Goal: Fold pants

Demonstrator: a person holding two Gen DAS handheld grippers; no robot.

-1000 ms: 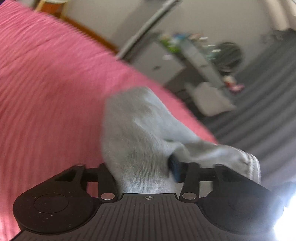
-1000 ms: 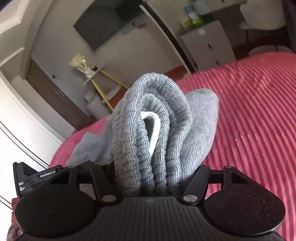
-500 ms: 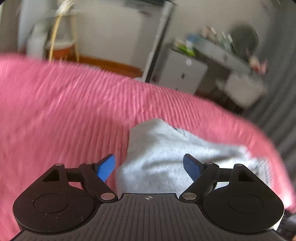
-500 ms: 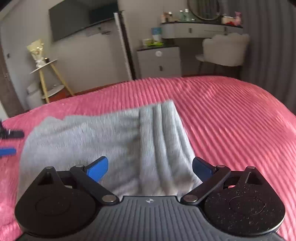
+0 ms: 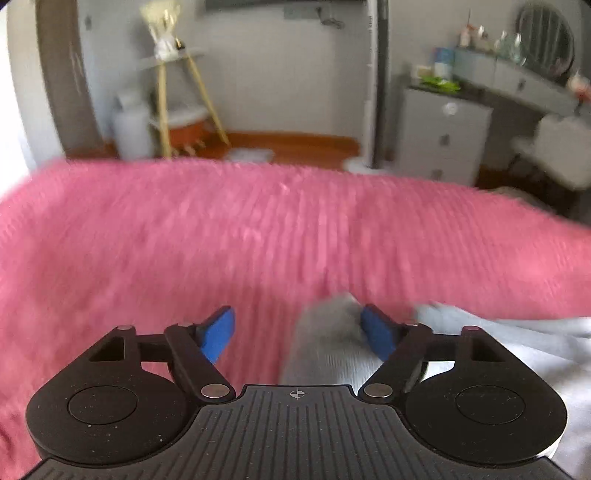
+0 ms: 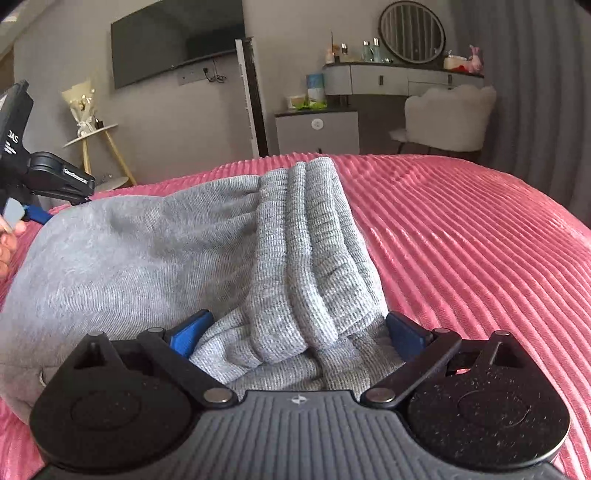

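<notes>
The grey pants (image 6: 155,251) lie folded on the pink ribbed bedspread (image 6: 461,240), with the ribbed waistband (image 6: 306,258) running away from me on the right side. My right gripper (image 6: 295,330) is open, its blue pads either side of the waistband end, not gripping it. In the left wrist view, which is blurred, my left gripper (image 5: 299,330) is open and a corner of the pants (image 5: 325,343) lies loose between its pads. The left gripper also shows in the right wrist view (image 6: 37,206) at the far left edge of the pants.
The pink bedspread (image 5: 221,240) fills the near ground. Beyond the bed stand a white drawer unit (image 6: 317,131), a vanity with a round mirror (image 6: 412,31), a white chair (image 6: 447,118), a wall television (image 6: 173,40) and a small tripod table (image 5: 177,96).
Both grippers let go of the pants and opened. The pants dropped flat onto the bed. The left gripper has since drawn back to the left, off the pants.
</notes>
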